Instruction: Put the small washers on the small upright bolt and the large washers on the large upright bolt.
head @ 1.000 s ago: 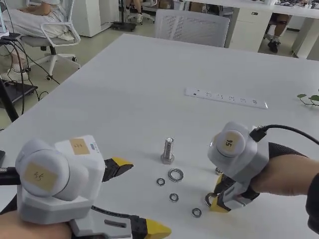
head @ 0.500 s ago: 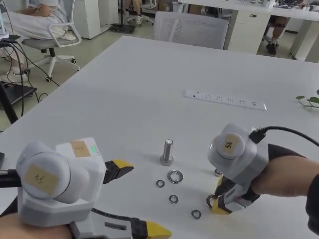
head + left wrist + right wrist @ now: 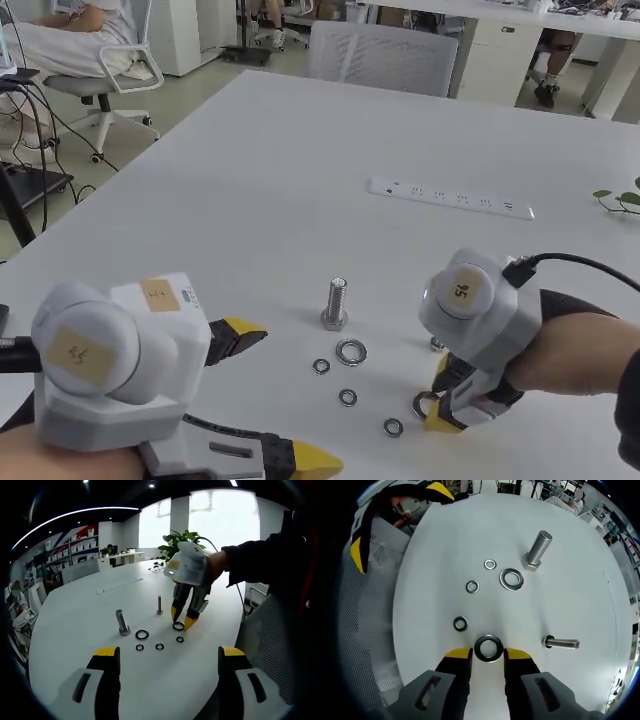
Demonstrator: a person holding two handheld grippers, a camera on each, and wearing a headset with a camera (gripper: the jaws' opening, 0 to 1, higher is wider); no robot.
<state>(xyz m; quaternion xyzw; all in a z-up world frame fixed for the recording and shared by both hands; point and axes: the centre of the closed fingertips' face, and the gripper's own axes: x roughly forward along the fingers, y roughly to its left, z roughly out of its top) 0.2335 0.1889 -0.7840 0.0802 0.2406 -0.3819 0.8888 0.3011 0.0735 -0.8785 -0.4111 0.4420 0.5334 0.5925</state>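
Risking most on the smooth white table, letting flat metal skate away instead of rising under a pinch. Holding the left gripper at the near left, jaws wide apart and gripping nothing. Planting the right gripper tip-down at the near right, hugging 1 large washer closely on both sides; giving no clear sign of an actual pinch versus a mere straddle. Judging a weak edge grip the likeliest fault: squeezing so thin a ring lying flat, popping it out sideways or dropping it on the way. Needing to carry it far and left to the large bolt, standing upright on its head; risking a tilted arrival, catching on the threads and toppling the bolt. Working with the small bolt upright just beyond the right gripper, inviting a knock from the gripper body on lifting, or a drop onto the wrong bolt. Passing over the other large washer and 3 small washers, all lying flat near the large bolt, risking scattering them. Using no tray, bowl or box: leaving every washer loose on the bare tabletop, with 0 seen on the large bolt.
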